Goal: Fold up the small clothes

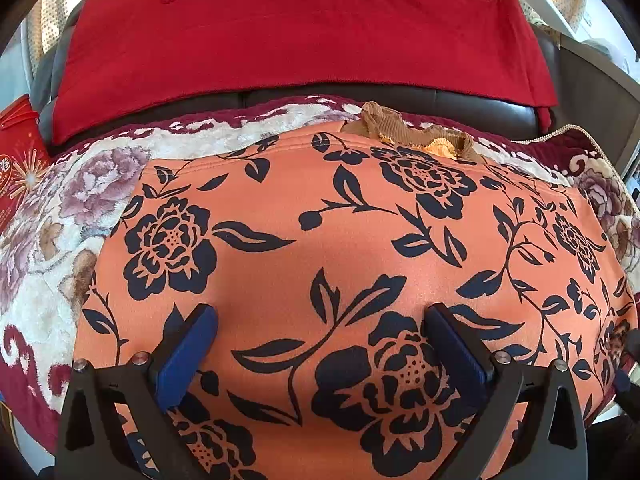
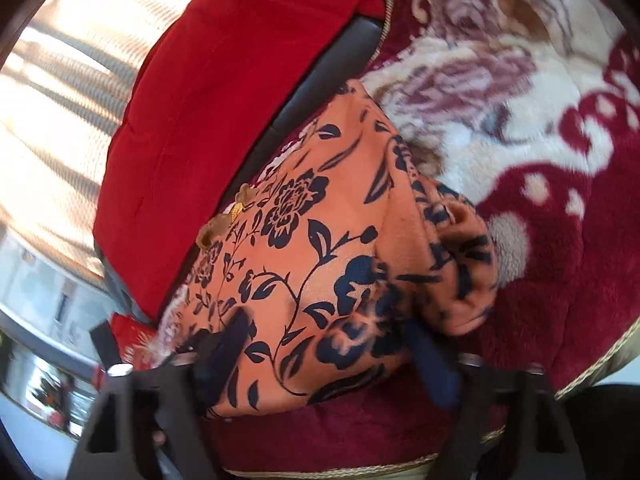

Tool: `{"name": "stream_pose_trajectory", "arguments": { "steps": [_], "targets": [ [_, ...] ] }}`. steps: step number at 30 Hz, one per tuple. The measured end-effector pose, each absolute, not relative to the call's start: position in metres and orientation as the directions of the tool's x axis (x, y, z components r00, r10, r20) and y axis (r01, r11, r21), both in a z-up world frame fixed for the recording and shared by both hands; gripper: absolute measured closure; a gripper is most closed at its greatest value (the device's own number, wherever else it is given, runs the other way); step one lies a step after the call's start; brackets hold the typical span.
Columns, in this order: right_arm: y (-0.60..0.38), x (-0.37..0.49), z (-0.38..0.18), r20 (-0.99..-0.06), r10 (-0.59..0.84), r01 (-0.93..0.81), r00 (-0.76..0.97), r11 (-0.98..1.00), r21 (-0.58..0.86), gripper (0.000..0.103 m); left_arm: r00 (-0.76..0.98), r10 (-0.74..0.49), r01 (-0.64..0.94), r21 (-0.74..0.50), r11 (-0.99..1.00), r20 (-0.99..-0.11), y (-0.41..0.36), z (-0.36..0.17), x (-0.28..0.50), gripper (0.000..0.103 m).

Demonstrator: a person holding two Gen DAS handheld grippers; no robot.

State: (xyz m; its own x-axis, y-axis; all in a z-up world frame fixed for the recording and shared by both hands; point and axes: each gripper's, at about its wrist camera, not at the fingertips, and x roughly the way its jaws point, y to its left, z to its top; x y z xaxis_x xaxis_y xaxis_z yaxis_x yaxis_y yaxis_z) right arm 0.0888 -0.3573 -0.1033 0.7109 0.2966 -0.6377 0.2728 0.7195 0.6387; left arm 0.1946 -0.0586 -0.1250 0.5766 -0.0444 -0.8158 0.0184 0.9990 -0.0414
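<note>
An orange garment with a dark navy flower print (image 1: 360, 248) lies spread on a plush floral blanket (image 1: 48, 248). My left gripper (image 1: 320, 316) is open, its blue pads (image 1: 188, 352) just above the garment's near part, holding nothing. In the right wrist view the same garment (image 2: 304, 256) lies with its right side bunched into a rolled fold (image 2: 460, 264). My right gripper (image 2: 328, 328) is open over the garment's near edge; the view is blurred. A small tan ruffled piece (image 1: 384, 124) peeks out at the garment's far edge.
A red cushion (image 1: 304, 40) leans on the dark leather sofa back (image 1: 400, 98) behind the blanket. A red printed bag (image 1: 18, 160) stands at the left. The blanket's gold-corded edge (image 2: 592, 368) runs along the near right.
</note>
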Motion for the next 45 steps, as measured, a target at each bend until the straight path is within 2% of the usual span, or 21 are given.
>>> {"name": "stream_pose_trajectory", "arguments": {
  "steps": [2, 4, 6, 8, 12, 13, 14, 15, 16, 23, 27, 30, 31, 34, 38, 39, 41, 42, 45],
  "targets": [
    [-0.359, 0.090, -0.104, -0.640, 0.297, 0.275, 0.708, 0.719, 0.638, 0.046, 0.576, -0.046, 0.019, -0.043, 0.999, -0.816, -0.059, -0.125, 0.194, 0.000],
    [-0.363, 0.091, -0.108, -0.634, 0.314, 0.280, 0.707, 0.699, 0.658, 0.046, 0.576, -0.045, 0.018, -0.042, 0.999, -0.816, -0.059, -0.125, 0.194, 0.000],
    [-0.367, 0.092, -0.115, -0.630, 0.340, 0.294, 0.699, 0.666, 0.686, 0.037, 0.575, -0.045, 0.017, -0.043, 0.999, -0.817, -0.059, -0.125, 0.194, 0.000],
    [-0.371, 0.092, -0.117, -0.595, 0.371, 0.282, 0.713, 0.625, 0.728, 0.022, 0.574, -0.045, 0.017, -0.043, 0.999, -0.818, -0.058, -0.125, 0.194, 0.000],
    [-0.361, 0.100, -0.110, -0.625, 0.352, 0.274, 0.697, 0.674, 0.686, 0.018, 0.571, -0.047, 0.016, -0.046, 0.999, -0.820, -0.059, -0.125, 0.194, 0.000],
    [-0.356, 0.102, -0.107, -0.635, 0.336, 0.262, 0.695, 0.704, 0.660, 0.024, 0.569, -0.047, 0.015, -0.046, 0.999, -0.821, -0.059, -0.125, 0.195, 0.000],
    [-0.351, 0.104, -0.103, -0.659, 0.300, 0.252, 0.690, 0.753, 0.607, 0.053, 0.569, -0.047, 0.016, -0.046, 0.999, -0.821, -0.059, -0.125, 0.195, 0.000],
    [-0.349, 0.104, -0.102, -0.681, 0.273, 0.258, 0.679, 0.781, 0.569, 0.075, 0.569, -0.050, 0.016, -0.049, 0.999, -0.821, -0.058, -0.124, 0.195, 0.000],
    [-0.351, 0.105, -0.104, -0.697, 0.265, 0.265, 0.666, 0.790, 0.553, 0.083, 0.570, -0.053, 0.013, -0.055, 0.998, -0.820, -0.057, -0.123, 0.194, 0.000],
    [-0.342, 0.102, -0.076, -0.690, 0.242, 0.190, 0.682, 0.853, 0.487, 0.086, 0.665, -0.028, -0.040, -0.073, 0.996, -0.746, -0.033, -0.099, 0.154, 0.000],
    [-0.348, 0.103, -0.075, -0.660, 0.264, 0.203, 0.703, 0.815, 0.542, 0.086, 0.660, -0.026, -0.060, -0.087, 0.994, -0.751, -0.016, -0.103, 0.137, 0.000],
    [-0.371, 0.097, -0.105, -0.660, 0.308, 0.330, 0.685, 0.676, 0.659, 0.077, 0.664, -0.027, -0.055, -0.085, 0.995, -0.747, -0.011, -0.103, 0.130, 0.000],
    [-0.377, 0.094, -0.113, -0.645, 0.323, 0.347, 0.692, 0.634, 0.691, 0.069, 0.667, -0.030, -0.052, -0.086, 0.995, -0.744, -0.010, -0.101, 0.130, 0.000],
    [-0.385, 0.085, -0.119, -0.569, 0.351, 0.321, 0.744, 0.559, 0.765, 0.029, 0.676, -0.038, -0.038, -0.087, 0.995, -0.736, -0.012, -0.096, 0.130, 0.000],
    [-0.390, 0.099, -0.117, -0.553, 0.336, 0.340, 0.763, 0.519, 0.784, 0.027, 0.684, -0.047, -0.011, -0.075, 0.997, -0.728, -0.021, -0.091, 0.139, 0.000],
    [-0.392, 0.102, -0.120, -0.549, 0.336, 0.353, 0.765, 0.494, 0.794, 0.028, 0.686, -0.050, -0.006, -0.074, 0.997, -0.726, -0.023, -0.091, 0.141, 0.000],
    [-0.393, 0.111, -0.120, -0.587, 0.310, 0.384, 0.748, 0.518, 0.764, 0.058, 0.685, -0.053, 0.007, -0.066, 0.998, -0.727, -0.029, -0.093, 0.144, 0.000],
    [-0.391, 0.114, -0.120, -0.611, 0.297, 0.393, 0.734, 0.548, 0.739, 0.081, 0.681, -0.051, 0.010, -0.061, 0.998, -0.731, -0.031, -0.095, 0.145, 0.000],
    [-0.381, 0.119, -0.102, -0.658, 0.248, 0.372, 0.711, 0.662, 0.651, 0.084, 0.668, -0.052, 0.014, -0.057, 0.998, -0.743, -0.031, -0.099, 0.146, 0.000]
  ]
}}
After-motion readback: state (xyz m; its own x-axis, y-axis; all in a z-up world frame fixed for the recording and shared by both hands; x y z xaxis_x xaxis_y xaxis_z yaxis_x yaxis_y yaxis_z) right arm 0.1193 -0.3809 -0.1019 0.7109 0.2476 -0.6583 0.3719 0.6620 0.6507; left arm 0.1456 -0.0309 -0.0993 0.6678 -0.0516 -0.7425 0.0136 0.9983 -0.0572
